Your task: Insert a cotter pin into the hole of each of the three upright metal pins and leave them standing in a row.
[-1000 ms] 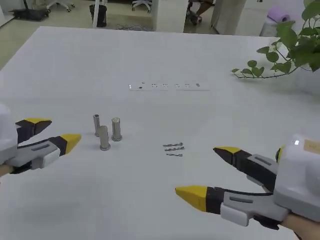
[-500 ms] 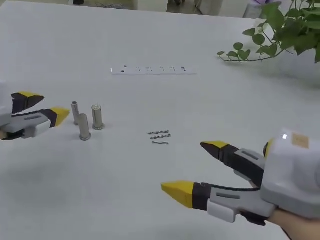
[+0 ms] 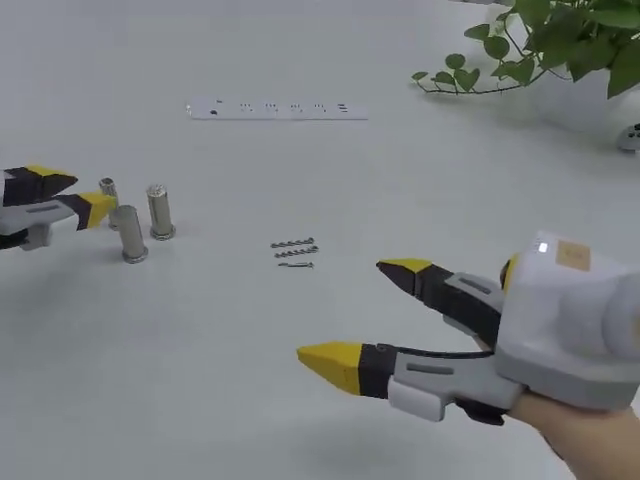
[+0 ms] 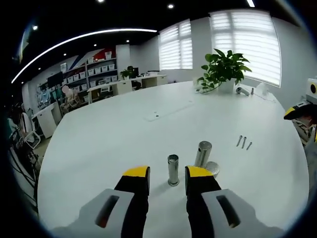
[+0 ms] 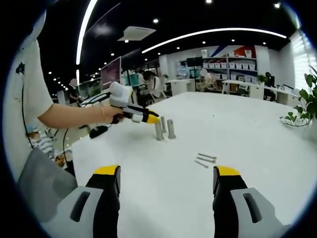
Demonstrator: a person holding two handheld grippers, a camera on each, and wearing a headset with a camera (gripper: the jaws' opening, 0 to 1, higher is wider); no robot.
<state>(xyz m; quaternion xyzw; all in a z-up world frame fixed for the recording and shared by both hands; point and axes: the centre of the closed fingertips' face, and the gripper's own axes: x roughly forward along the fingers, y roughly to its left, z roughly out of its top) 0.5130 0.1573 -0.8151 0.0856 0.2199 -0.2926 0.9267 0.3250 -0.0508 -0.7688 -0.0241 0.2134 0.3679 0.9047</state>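
The left gripper (image 3: 93,192) is parted and empty, 3 metal pins (image 3: 130,232) just beyond its tips; the right gripper (image 3: 338,309) gapes wide, 3 cotter pins (image 3: 293,252) ahead (loose on the bench (image 3: 400,170)). Best clamp 1 pin low, without toppling neighbours

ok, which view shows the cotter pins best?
Head view: the three cotter pins lie side by side, seen from above, unobstructed. Right gripper view shows them small and at a low angle. Left gripper view has them tiny, off to the right.
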